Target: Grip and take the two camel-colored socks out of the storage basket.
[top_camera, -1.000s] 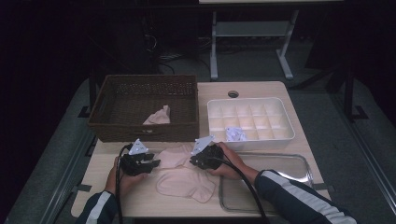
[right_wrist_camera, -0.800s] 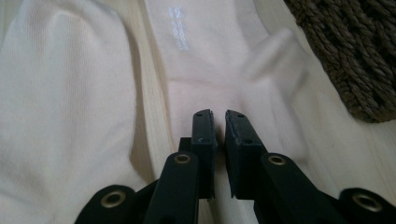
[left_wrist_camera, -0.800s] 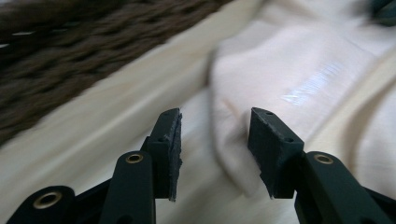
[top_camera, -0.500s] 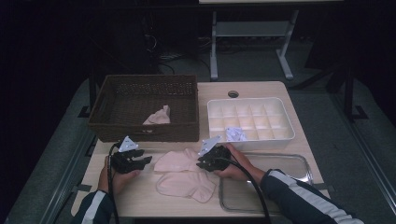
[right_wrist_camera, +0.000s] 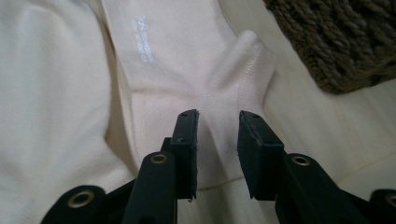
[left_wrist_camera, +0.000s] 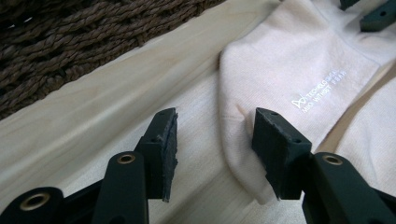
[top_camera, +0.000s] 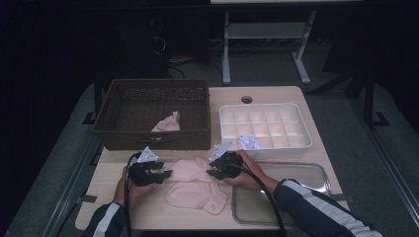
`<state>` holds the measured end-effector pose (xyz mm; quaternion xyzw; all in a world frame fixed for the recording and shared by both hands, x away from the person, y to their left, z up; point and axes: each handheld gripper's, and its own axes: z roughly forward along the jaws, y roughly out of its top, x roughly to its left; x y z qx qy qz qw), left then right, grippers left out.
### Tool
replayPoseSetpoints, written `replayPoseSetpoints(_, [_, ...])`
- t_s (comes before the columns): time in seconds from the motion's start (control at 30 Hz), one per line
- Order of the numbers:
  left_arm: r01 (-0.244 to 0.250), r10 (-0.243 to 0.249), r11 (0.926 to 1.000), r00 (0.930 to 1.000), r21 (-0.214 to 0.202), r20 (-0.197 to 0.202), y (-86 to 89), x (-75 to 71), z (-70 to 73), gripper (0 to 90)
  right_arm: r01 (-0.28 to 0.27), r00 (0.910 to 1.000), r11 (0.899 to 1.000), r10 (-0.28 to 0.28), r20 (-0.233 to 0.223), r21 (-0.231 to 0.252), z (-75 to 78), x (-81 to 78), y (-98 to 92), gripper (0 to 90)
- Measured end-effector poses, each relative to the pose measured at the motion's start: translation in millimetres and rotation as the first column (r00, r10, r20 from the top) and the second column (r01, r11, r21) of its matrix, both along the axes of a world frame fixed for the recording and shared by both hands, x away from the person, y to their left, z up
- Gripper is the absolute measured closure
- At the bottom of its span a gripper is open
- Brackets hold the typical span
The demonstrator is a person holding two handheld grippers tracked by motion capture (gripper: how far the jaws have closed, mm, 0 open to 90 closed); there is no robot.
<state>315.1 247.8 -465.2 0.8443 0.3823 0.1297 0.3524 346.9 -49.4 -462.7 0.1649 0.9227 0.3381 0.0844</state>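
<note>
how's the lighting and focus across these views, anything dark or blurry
High view: dim and soft, the room behind black, only the table lit. Left gripper view: bright and even, the printed sock sharp, the near jaws slightly soft. Right gripper view: the cream fabric is nearly washed out, and the wicker basket in the corner is blurred.

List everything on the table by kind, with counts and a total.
Socks on the table top: 2 (upper sock, lower sock)
Wicker basket: 1, with pale cloth inside
White divided tray: 1
Clear tray: 1
Grippers: 2 (left gripper, right gripper)
Total: 8
</note>
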Motion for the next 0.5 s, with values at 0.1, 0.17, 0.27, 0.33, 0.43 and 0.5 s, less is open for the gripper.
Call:
replayPoseSetpoints(0.1, [-0.001,0.001,1.0,0.9998,0.003,0.02,0.8,-0.8,-1.2,48.0,0.002,1.0,1.0,-0.002,-0.009,0.009,-1.0,1.2,-3.1,64.5])
replayPoseSetpoints(0.17, [-0.002,0.002,1.0,0.9999,0.01,0.015,2.2,0.2,-0.6,46.7,-0.004,1.0,1.0,0.005,-0.007,0.01,-1.2,1.4,-3.5,64.8])
replayPoseSetpoints(0.27, [0.004,-0.004,1.0,0.9999,0.004,0.01,3.8,0.9,-0.1,53.4,0.002,0.9996,1.0,-0.001,-0.027,0.014,-1.2,1.5,-3.6,68.5])
replayPoseSetpoints(0.33, [0.002,-0.002,1.0,1.0,-0.009,0.001,6.0,1.5,0.3,62.6,-0.002,0.9994,1.0,0.002,-0.034,0.014,-1.1,1.2,-3.2,72.4])
replayPoseSetpoints(0.43, [0.026,-0.026,0.9995,0.9995,-0.017,-0.015,5.2,1.4,1.1,72.2,0.011,0.9985,1.0,-0.011,-0.053,0.01,0.0,0.1,-1.6,78.5])
replayPoseSetpoints(0.5, [0.033,-0.034,0.9992,0.9991,-0.024,-0.027,4.6,1.2,1.1,77.0,0.0,0.9988,1.0,0.001,-0.048,0.009,-0.2,-0.1,-0.9,81.7])
